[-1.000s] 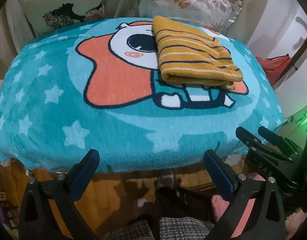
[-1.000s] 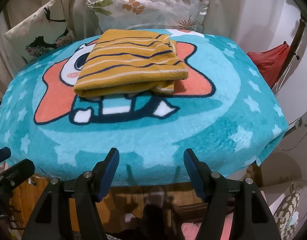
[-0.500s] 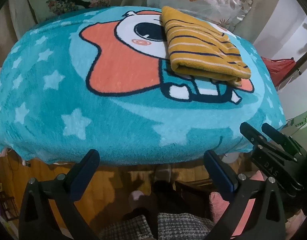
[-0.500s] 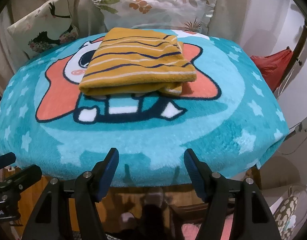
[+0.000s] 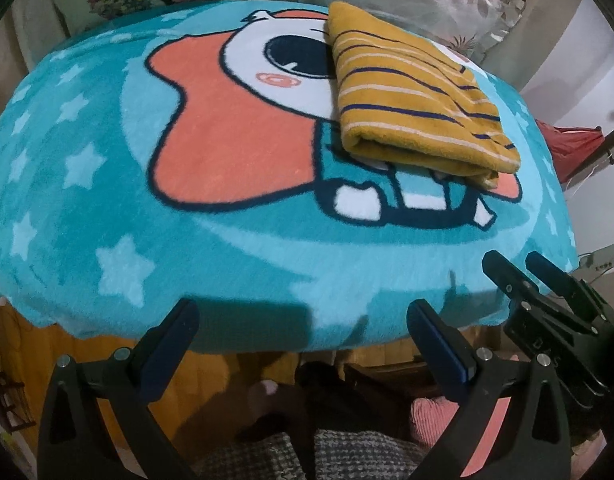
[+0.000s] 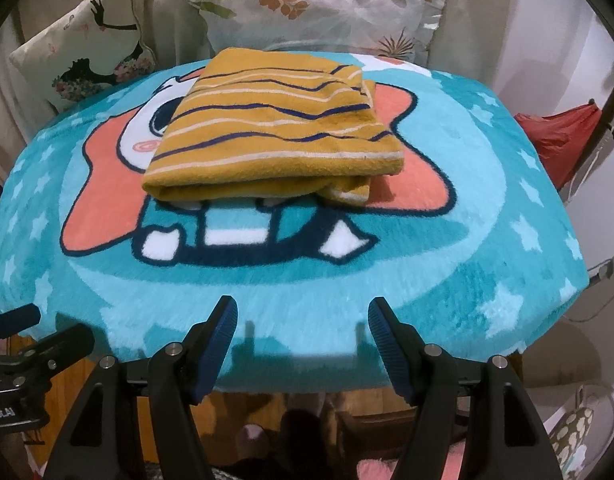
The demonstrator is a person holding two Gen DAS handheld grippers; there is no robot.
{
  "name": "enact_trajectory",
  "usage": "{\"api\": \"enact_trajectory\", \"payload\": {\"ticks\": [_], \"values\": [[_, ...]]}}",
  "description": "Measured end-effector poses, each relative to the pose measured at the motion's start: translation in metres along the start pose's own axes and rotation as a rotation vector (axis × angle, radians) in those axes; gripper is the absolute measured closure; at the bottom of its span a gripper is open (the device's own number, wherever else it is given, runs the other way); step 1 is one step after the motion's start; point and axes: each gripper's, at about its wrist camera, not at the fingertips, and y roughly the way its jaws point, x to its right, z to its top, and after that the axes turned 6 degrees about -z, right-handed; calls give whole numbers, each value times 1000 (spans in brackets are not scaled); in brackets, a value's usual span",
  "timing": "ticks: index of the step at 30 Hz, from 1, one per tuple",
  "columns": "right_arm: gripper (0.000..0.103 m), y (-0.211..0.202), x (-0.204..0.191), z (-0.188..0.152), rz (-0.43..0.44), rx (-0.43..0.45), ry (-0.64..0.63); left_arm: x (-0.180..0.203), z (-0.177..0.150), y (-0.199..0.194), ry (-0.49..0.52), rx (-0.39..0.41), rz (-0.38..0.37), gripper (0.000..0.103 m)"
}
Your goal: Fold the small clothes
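Note:
A mustard-yellow garment with navy and white stripes (image 5: pixel 411 104) lies folded into a thick rectangle on a teal cartoon blanket (image 5: pixel 107 184). It also shows in the right wrist view (image 6: pixel 275 128), at the blanket's (image 6: pixel 487 208) far middle. My left gripper (image 5: pixel 303 316) is open and empty at the blanket's front edge, well short of the garment. My right gripper (image 6: pixel 303 316) is open and empty at the front edge too. The right gripper also shows in the left wrist view (image 5: pixel 523 268), at the lower right.
Floral pillows (image 6: pixel 319 0) and a bird-print pillow (image 6: pixel 91 44) stand behind the blanket. A red cloth (image 6: pixel 563 136) hangs at the right by the wall. Wooden floor (image 5: pixel 203 368) lies below the front edge. The left gripper's fingers (image 6: pixel 15 320) show at the lower left.
Both grippers have moved forward toward the blanket's front edge, so the blanket and folded garment look larger. The garment has not moved. Both jaws stay open.

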Motion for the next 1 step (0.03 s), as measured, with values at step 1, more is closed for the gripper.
{"api": "enact_trajectory", "payload": {"ticks": [1], "values": [[31,2,3,3,2,3,1,2,4,2,1,-3,-3,0]]}}
